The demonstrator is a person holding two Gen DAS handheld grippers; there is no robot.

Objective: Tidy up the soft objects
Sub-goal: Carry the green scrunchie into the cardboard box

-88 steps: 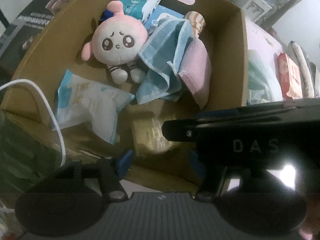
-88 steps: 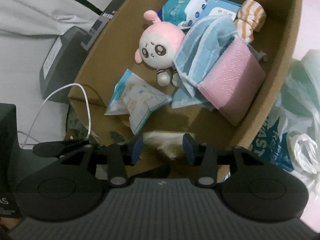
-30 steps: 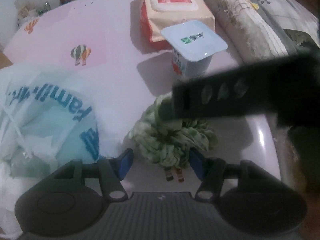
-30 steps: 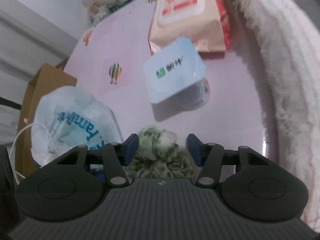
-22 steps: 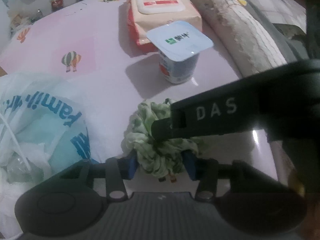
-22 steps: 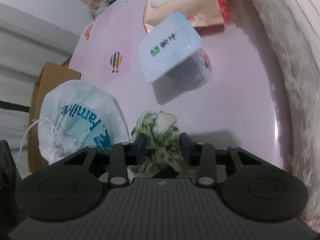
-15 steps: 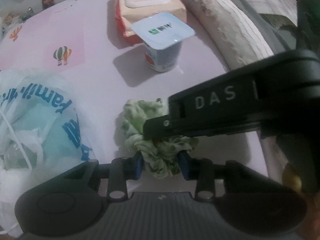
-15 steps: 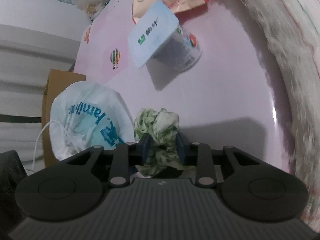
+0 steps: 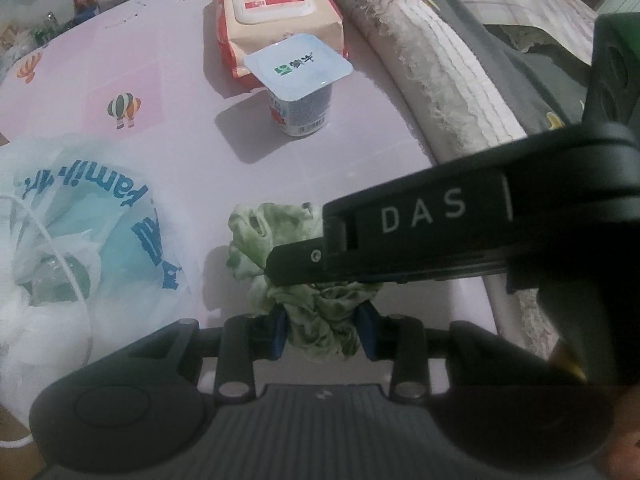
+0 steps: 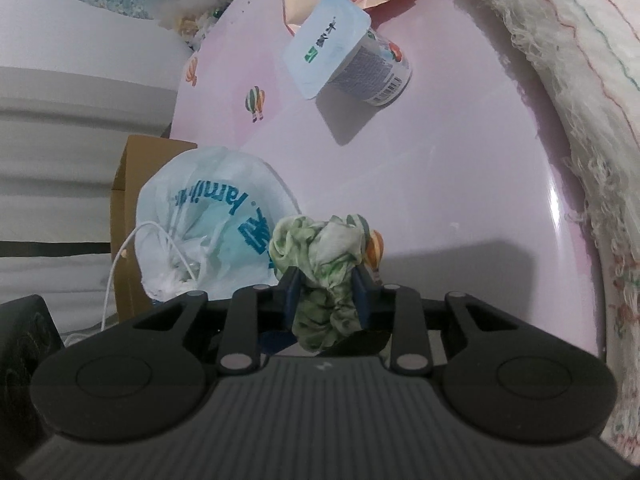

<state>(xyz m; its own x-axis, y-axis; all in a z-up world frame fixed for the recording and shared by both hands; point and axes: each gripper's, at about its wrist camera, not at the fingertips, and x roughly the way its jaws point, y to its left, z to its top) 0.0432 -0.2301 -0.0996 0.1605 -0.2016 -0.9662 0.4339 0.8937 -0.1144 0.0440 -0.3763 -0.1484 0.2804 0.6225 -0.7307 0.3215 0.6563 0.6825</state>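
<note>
A green and white fabric scrunchie hangs just over the pink tabletop, gripped from two sides. My left gripper is shut on its near part, blue pads pressing into the cloth. My right gripper reaches in from the right as a black bar and covers the scrunchie's middle. In the right wrist view the scrunchie bulges out between the pads of my right gripper, which is shut on it.
A yogurt cup stands beyond the scrunchie, with a pack of wet wipes behind it. A white and blue plastic bag lies at the left, a rolled fringed blanket along the right edge. A cardboard box sits beside the table.
Both grippers came from over the cardboard box to the scrunchie on the table. Their jaws closed on it from two sides, and it has risen slightly.
</note>
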